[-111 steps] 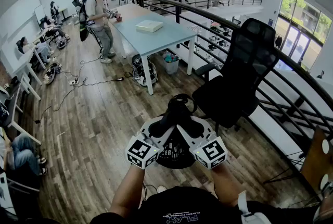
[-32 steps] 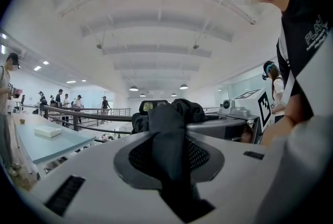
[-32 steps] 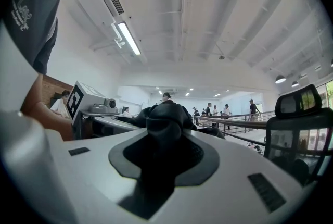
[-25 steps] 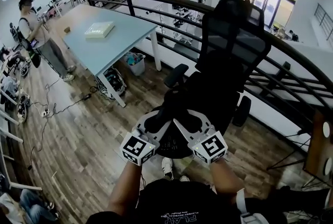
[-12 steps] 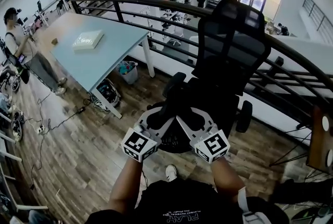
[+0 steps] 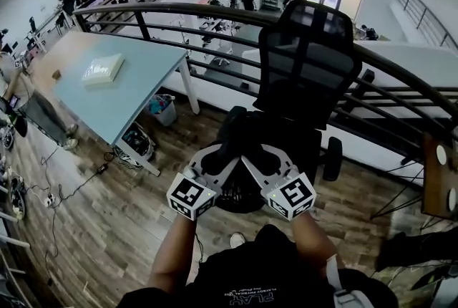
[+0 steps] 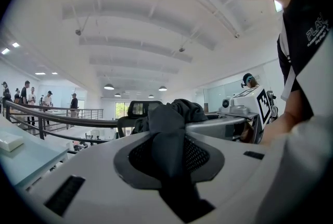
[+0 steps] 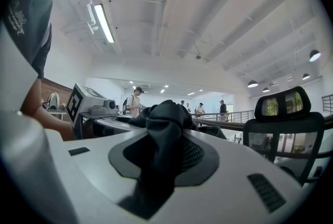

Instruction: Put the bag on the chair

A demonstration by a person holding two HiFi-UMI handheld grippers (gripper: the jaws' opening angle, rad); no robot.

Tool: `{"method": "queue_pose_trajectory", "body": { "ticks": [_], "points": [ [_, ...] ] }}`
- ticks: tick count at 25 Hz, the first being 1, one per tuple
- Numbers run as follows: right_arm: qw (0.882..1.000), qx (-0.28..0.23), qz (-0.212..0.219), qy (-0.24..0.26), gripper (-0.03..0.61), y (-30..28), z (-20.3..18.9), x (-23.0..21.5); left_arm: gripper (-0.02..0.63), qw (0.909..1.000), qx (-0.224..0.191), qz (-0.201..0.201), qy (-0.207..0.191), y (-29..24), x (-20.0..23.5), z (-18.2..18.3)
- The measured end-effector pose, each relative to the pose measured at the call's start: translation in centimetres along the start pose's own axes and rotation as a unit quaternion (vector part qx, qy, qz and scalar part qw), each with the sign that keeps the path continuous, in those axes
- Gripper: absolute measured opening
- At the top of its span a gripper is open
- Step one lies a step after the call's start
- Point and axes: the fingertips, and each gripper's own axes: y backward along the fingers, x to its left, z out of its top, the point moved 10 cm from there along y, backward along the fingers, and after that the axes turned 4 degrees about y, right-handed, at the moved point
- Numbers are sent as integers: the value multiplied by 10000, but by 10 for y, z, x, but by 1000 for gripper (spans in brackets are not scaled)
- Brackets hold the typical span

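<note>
Black fabric bag [image 6: 240, 193]: slung between the two tongs, its dark strap bunched in each, hanging just in front of the seat of the black mesh high-backed office chair [image 6: 308, 63]; contact with the seat cannot be told. Left gripper [image 6: 217, 162] and right gripper [image 6: 256, 162]: side by side, each clamped on a fold of strap. Light blue table [image 6: 136, 77]: left of the chair, against the dark metal railing [image 6: 215, 13].
</note>
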Motion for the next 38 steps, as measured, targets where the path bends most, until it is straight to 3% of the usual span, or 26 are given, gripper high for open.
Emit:
{"method": "queue_pose_trajectory", "body": {
  "ticks": [8, 17, 21, 32, 38],
  "points": [
    [9998, 56, -205, 23, 114, -6, -12, -33, 112, 9998, -4, -201, 71, -38, 17, -8],
    [9997, 62, -242, 9, 114, -22, -14, -105, 114, 9996, -12, -209, 175, -107, 44, 2],
    [9995, 55, -281, -103, 114, -37, -33, -133, 114, 9996, 79, -221, 157, -135, 65, -10],
    [9996, 104, -137, -239, 114, -41, -50, -217, 114, 9986, 238, -240, 399, -218, 81, -10],
    [9994, 150, -23, -311, 114, -45, -71, -256, 114, 9987, 329, -284, 269, -257, 94, -27]
  ]
}}
